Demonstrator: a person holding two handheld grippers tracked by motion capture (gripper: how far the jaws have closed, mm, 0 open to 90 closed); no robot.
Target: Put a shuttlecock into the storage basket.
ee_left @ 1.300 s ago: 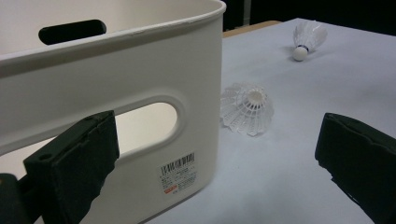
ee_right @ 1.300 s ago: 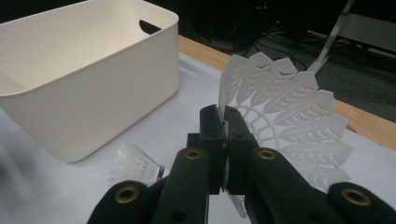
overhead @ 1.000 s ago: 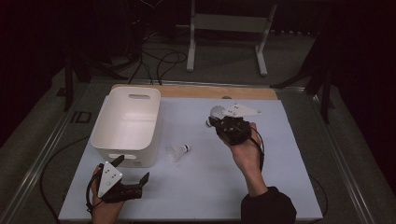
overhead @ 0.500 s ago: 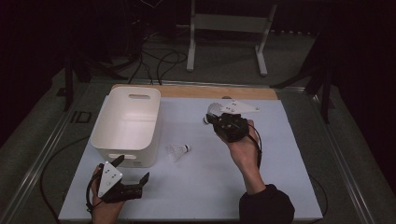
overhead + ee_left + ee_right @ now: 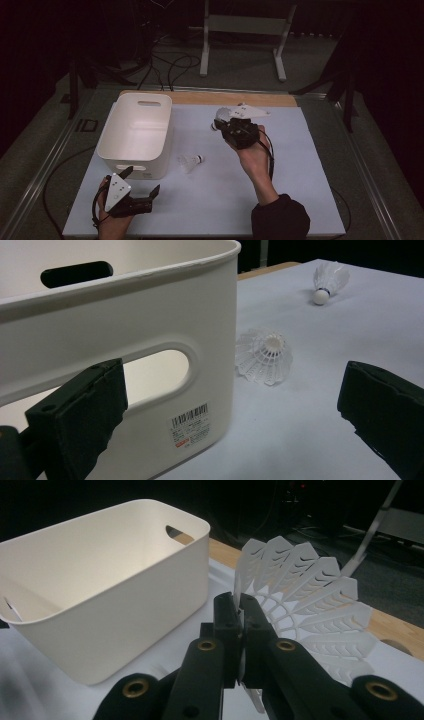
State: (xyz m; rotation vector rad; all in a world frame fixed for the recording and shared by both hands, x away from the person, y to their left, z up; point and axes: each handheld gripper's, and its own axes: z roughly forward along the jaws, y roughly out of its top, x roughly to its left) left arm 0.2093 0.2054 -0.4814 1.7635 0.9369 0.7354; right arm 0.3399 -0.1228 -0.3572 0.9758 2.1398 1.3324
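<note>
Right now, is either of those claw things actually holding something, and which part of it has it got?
The right gripper is shut on a white shuttlecock, pinching the edge of its feathered skirt. The left gripper is open and holds nothing.

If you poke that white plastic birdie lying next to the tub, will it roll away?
The white plastic shuttlecock lying on its side probably rolls only in a curve, since its skirt is wider than its cork. Its lacy, open skirt suggests that it is very light and bendy, so a nudge would likely slide it beside the white plastic tub.
</note>
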